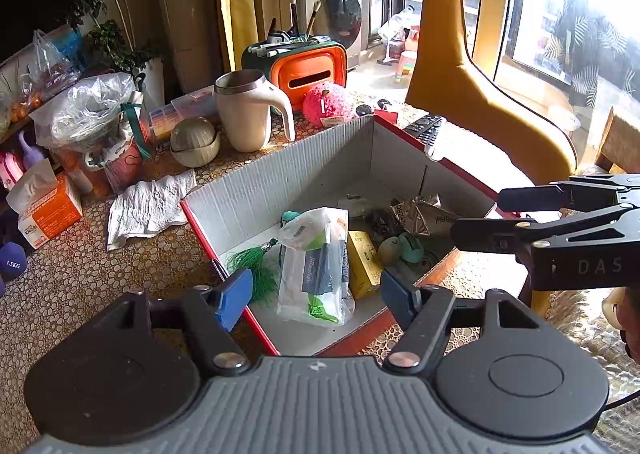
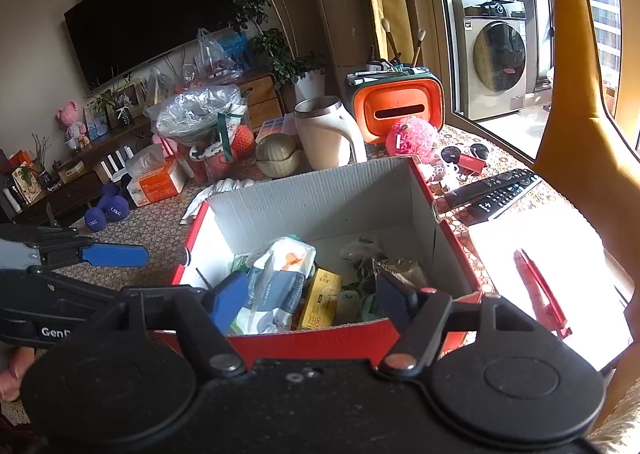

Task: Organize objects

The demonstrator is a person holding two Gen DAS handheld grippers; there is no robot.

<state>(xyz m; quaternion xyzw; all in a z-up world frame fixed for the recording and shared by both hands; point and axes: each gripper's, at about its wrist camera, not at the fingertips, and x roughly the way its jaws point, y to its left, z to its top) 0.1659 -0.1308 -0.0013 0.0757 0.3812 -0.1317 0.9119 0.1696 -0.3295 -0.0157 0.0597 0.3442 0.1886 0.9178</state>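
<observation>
Both my jaws stand apart and empty above the red box (image 1: 320,158), where the plastic packet (image 1: 316,274) lies. Reaching for the mug (image 1: 246,110) could snag the box's wall and drag it across the counter (image 1: 80,262).

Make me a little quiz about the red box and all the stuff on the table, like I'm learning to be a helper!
1. True or false: the white mug stands inside the red box.
2. Which lies inside the box? A) the yellow carton B) the remote control C) the pink fluffy ball
3. Fill in: neither the left gripper nor the right gripper holds anything; both are ____.

Key
1. False: the mug stands on the table behind the box.
2. A: the remote and the ball lie outside on the table.
3. Open: nothing sits between the blue pads.
</observation>
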